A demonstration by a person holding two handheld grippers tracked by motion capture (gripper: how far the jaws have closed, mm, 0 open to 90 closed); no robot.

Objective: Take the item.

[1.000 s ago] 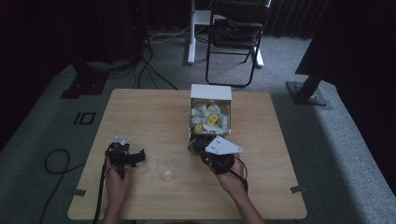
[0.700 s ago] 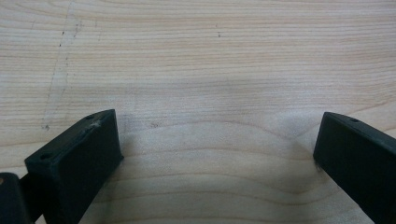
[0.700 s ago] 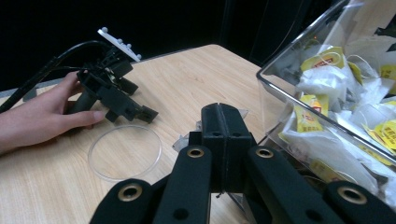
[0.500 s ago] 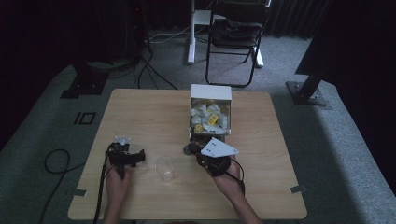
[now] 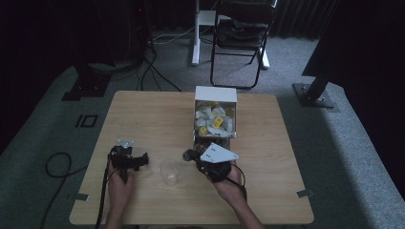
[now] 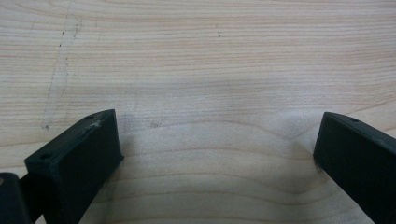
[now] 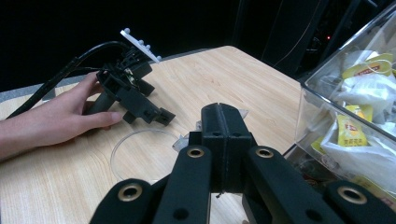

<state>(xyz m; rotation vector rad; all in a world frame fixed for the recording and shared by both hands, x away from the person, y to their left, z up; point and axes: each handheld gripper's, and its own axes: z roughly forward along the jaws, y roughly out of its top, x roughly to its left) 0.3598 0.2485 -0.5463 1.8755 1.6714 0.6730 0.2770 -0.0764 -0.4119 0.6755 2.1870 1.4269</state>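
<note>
A clear plastic cup stands on the wooden table between the two hand-held grippers. My left gripper rests on the wood to the cup's left, its jaws wide apart over bare tabletop. My right gripper, with a grey three-cornered plate on top, lies just right of the cup and points at it; its jaws are pressed together. A pale scrap shows behind the jaws, by the cup's rim; I cannot tell whether it is pinched. The left gripper and its hand lie beyond the cup.
A clear box of yellow-and-white tea bags stands right behind my right gripper. A folding chair and a white stand are on the floor beyond the table. A black cable trails off the table's left side.
My right gripper has drifted slightly left, away from the box and closer to the cup. The left gripper and the cup have stayed put.
</note>
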